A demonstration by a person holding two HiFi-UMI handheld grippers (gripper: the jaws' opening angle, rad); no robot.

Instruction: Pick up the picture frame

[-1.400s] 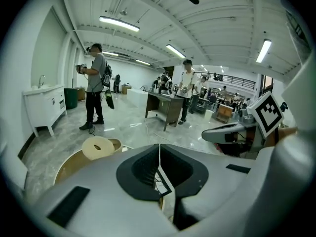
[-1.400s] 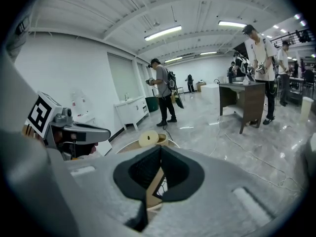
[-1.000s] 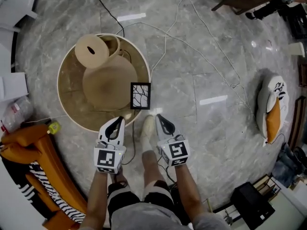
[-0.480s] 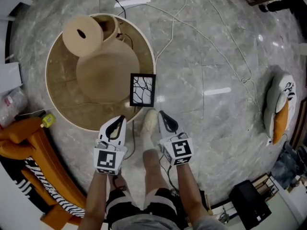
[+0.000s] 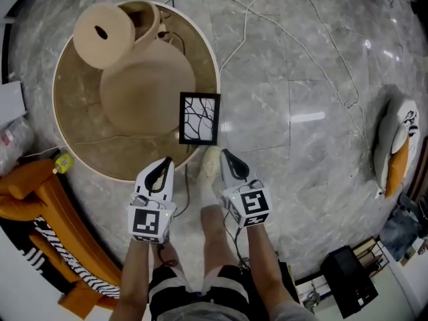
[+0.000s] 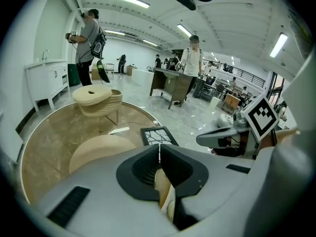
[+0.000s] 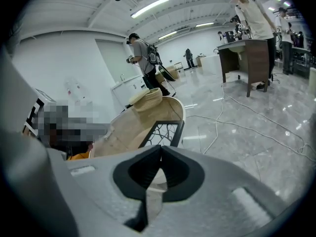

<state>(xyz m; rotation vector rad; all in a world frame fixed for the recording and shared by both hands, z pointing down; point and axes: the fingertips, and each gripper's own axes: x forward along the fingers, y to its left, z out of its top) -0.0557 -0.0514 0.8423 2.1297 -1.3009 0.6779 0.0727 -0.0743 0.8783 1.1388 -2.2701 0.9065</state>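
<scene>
The picture frame point(image 5: 199, 118) is black with a white branch pattern and sits at the right rim of a round tan table point(image 5: 79, 134). It shows just beyond the jaws in the left gripper view point(image 6: 157, 135) and in the right gripper view point(image 7: 165, 132). My left gripper point(image 5: 163, 164) is below the frame and slightly left, near the table's rim, shut and empty, with its tips together point(image 6: 159, 148). My right gripper point(image 5: 226, 155) is below the frame and slightly right, over the floor. It is shut and empty too point(image 7: 160, 150). Neither touches the frame.
On the table stand a large tan dome point(image 5: 148, 89) and a beige disc-topped piece point(image 5: 103, 35). White cables point(image 5: 321, 42) run over the marble floor. An orange seat point(image 5: 37, 202) is at the left, a cushion point(image 5: 394, 149) at the right. My shoe point(image 5: 209, 164) lies between the grippers. People stand far off.
The table and the frame have grown larger in the head view as I lowered myself. Both grippers have sunk with me and stay shut, side by side below the frame.
</scene>
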